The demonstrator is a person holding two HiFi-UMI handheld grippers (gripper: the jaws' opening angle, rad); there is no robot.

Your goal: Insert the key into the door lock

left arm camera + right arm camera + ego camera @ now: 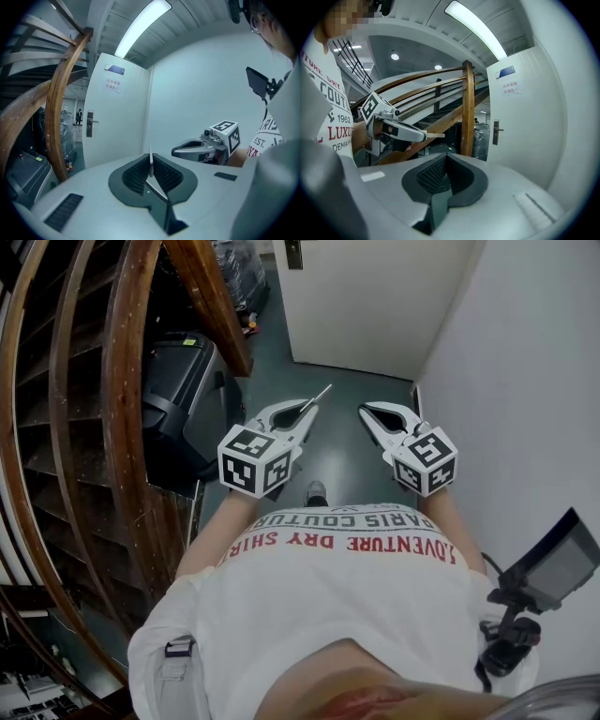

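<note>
Head view steeply down — gripper views share door [122,126].

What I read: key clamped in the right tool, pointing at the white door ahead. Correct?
No: the key sits clamped in the left tool, per the left gripper view; the right tool is shut, empty. It does point at the white door.

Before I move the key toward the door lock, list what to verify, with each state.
1. Key clamped in left gripper, blade pointing forward: ok.
2. Right gripper shut and empty: ok.
3. Door lock visible in the left gripper view: ok.
4. Key at the lock: not ok, well short of the door.
5. Key's entry point on the lock: cannot tell, too small to see.
</note>
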